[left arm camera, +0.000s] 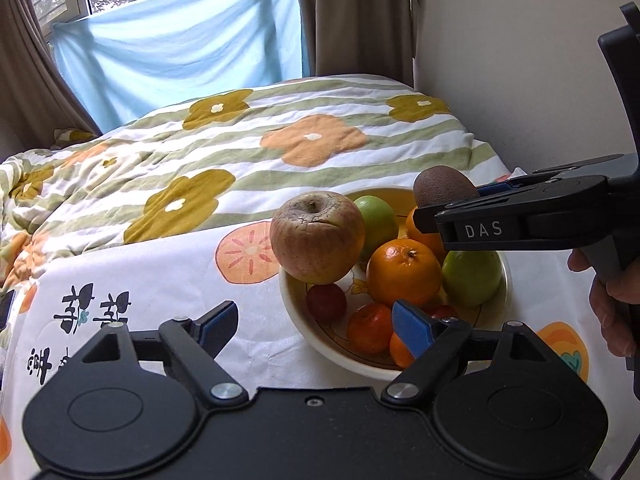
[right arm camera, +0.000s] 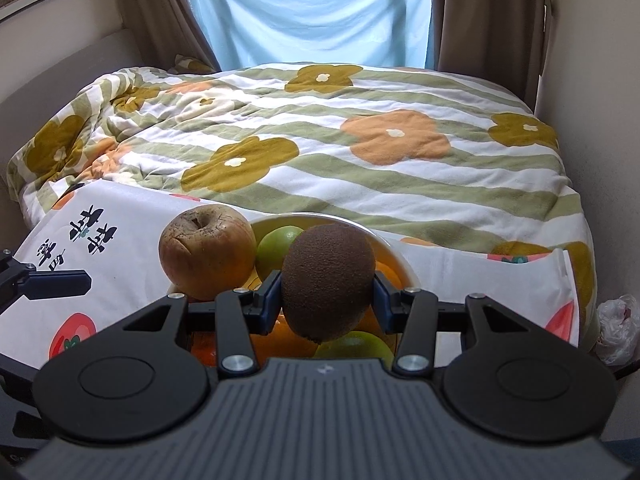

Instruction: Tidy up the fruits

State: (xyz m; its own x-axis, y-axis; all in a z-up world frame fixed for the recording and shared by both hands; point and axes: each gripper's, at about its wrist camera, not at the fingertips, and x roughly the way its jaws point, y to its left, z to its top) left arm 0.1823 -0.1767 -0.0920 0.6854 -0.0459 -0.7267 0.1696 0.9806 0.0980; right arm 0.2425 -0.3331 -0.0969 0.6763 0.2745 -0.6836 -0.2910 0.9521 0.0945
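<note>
A cream bowl (left arm camera: 304, 330) on the printed cloth holds oranges (left arm camera: 402, 272), green fruits (left arm camera: 472, 278) and small red fruits (left arm camera: 326, 302). A wrinkled apple (left arm camera: 318, 238) rests on the pile at the bowl's left rim, also seen from the right wrist (right arm camera: 206, 252). My left gripper (left arm camera: 316, 320) is open just in front of the bowl, with nothing pressed between its blue pads. My right gripper (right arm camera: 328, 292) is shut on a brown kiwi (right arm camera: 328, 284), held over the bowl (right arm camera: 396, 256). From the left it reaches in over the bowl's right side (left arm camera: 440, 204) with the kiwi (left arm camera: 440, 186).
The white tablecloth (left arm camera: 160, 280) with printed fruit covers the table. A bed with a flowered quilt (right arm camera: 360, 152) lies directly behind. A wall (right arm camera: 600, 120) stands at the right, with a plastic bag (right arm camera: 618, 328) below. A person's hand (left arm camera: 616, 304) holds the right gripper's handle.
</note>
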